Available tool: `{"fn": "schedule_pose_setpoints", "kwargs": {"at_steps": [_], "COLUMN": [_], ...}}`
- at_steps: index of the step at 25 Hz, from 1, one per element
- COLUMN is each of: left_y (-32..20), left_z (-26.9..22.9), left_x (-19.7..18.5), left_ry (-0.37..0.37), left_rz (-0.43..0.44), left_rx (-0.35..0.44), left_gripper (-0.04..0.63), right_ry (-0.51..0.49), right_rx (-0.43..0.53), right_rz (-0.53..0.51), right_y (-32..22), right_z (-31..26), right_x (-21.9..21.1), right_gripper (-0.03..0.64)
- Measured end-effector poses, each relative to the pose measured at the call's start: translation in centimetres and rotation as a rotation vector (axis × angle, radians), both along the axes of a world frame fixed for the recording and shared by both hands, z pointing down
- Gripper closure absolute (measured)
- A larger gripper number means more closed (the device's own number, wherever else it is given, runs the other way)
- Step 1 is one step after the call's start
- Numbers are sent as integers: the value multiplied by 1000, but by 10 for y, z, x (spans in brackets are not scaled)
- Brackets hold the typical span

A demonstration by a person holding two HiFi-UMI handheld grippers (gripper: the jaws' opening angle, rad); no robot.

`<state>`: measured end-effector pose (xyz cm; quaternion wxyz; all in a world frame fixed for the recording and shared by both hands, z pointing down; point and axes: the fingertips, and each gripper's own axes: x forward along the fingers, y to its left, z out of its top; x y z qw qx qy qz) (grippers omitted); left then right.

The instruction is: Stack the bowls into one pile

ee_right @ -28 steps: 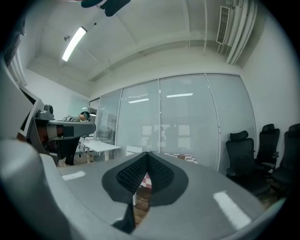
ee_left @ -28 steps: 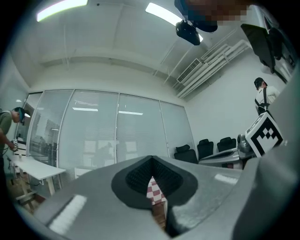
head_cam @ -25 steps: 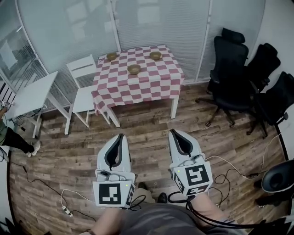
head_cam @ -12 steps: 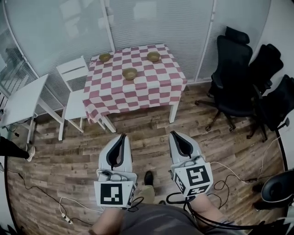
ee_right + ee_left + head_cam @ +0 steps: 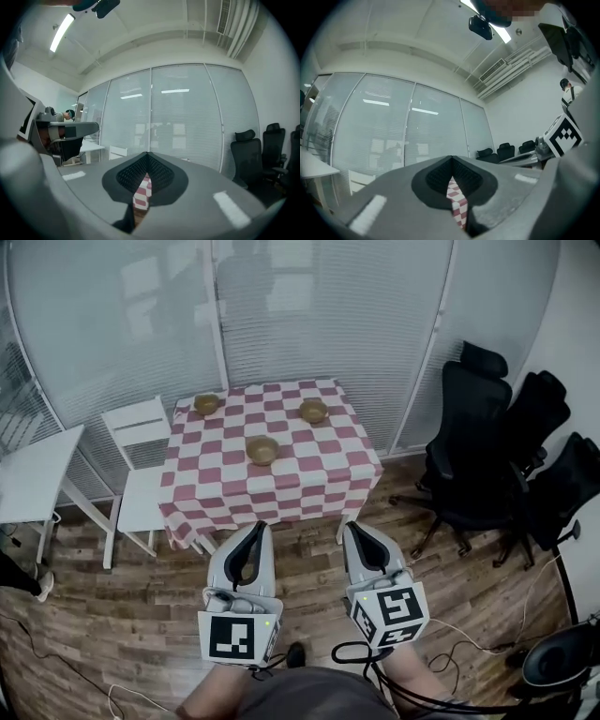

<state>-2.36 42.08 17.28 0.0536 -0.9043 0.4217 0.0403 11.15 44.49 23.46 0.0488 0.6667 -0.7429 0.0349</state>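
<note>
Though tiny, three bowls [image 5: 262, 450] apart.

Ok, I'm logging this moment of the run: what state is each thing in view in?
Back-left brown round bowl: upright, alone, unstacked.
Back-right brown round bowl: upright, alone, unstacked.
Front brown round bowl: upright, alone, unstacked.
Red-and-white checked table: holds all three bowls.
Left gripper: shut, empty.
Right gripper: shut, empty.

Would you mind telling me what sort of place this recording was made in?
Probably an office meeting room: glass partition walls with blinds, black office chairs, and a table under a checked cloth.
</note>
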Motion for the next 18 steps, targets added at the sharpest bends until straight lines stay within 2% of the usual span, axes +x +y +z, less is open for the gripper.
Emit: {"fn": "schedule_pose_setpoints", "kwargs": {"at_steps": [6, 13, 18], "left_y": [-43, -82, -121], "left_z": [-4, 21, 41], "left_x": [14, 41, 72], "left_ry": [10, -14, -37], "left_rz": [41, 80, 80], "left_rx": [12, -48, -84], "left_gripper": [595, 595, 595], "right_ry": [5, -3, 5], "right_rx": [9, -31, -56], "right_rz": [19, 56, 81], "right_y": [-43, -81, -117], "right_z": [-7, 9, 26], "right_x": [9, 37, 72], "right_gripper": [589, 589, 589]}}
